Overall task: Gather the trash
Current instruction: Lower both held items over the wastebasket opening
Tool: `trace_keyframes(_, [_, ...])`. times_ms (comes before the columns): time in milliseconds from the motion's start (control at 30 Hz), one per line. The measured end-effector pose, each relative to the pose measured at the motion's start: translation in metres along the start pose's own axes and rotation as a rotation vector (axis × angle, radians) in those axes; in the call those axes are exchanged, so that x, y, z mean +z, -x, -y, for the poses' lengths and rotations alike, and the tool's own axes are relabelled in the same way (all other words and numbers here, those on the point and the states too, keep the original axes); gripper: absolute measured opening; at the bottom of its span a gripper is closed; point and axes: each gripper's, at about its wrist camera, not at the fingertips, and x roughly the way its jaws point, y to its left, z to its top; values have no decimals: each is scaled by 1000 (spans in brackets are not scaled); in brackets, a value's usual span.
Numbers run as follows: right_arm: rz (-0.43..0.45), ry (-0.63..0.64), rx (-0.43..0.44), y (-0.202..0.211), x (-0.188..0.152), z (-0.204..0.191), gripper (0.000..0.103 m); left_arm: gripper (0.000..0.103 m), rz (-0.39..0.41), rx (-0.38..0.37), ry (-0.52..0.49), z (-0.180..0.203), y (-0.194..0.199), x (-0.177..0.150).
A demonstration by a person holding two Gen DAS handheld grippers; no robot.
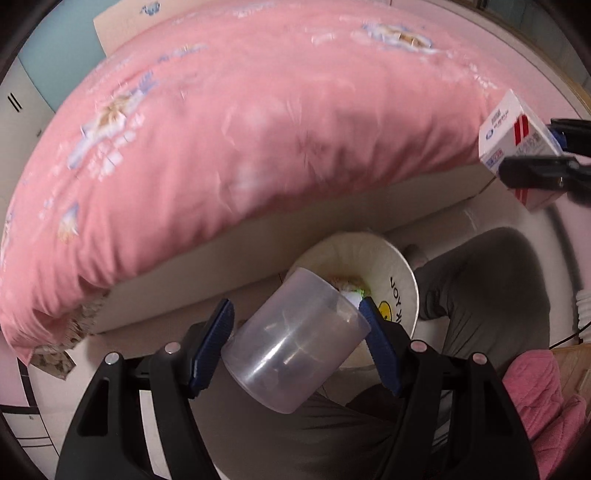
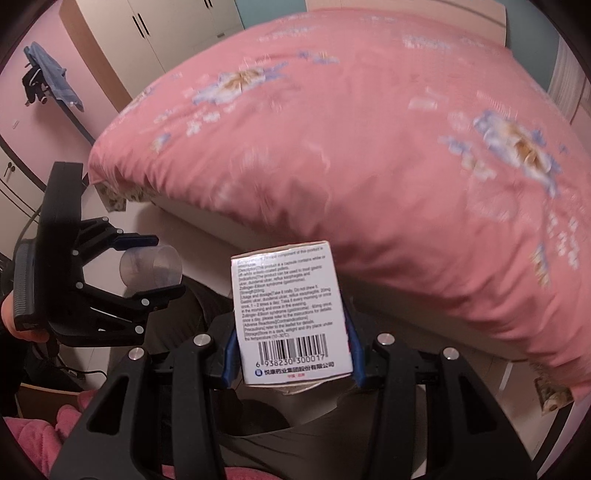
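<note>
My left gripper (image 1: 297, 317) is shut on a clear plastic cup (image 1: 291, 343), held tilted just above and in front of a white trash bin (image 1: 399, 273) lined with a bag, on the floor beside the bed. The bin holds some trash at the bottom. My right gripper (image 2: 291, 332) is shut on a white medicine box (image 2: 288, 314) with printed text and a barcode. In the left wrist view the box (image 1: 513, 136) and right gripper (image 1: 543, 155) are at the far right, above the bin. In the right wrist view the left gripper (image 2: 159, 264) and cup (image 2: 151, 266) are at the left.
A bed with a pink flowered quilt (image 1: 258, 129) fills the upper view, its edge overhanging the white bed base (image 1: 258, 258). The person's grey-trousered legs (image 1: 491, 295) stand right of the bin. Pink fabric (image 1: 543, 398) lies at the lower right. White wardrobes (image 2: 166, 29) stand behind.
</note>
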Motion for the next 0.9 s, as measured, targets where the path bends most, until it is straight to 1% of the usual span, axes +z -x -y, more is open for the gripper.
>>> trace_keyframes(433, [-178, -24, 32, -90, -33, 7, 46, 72, -156, -57, 29, 8, -86, -16])
trace_keyframes(733, [-277, -60, 40, -141, -47, 13, 46, 72, -234, -94, 60, 7, -134, -24])
trace_keyframes(900, [-335, -87, 44, -170, -54, 20, 46, 72, -262, -122, 81, 6, -157, -22])
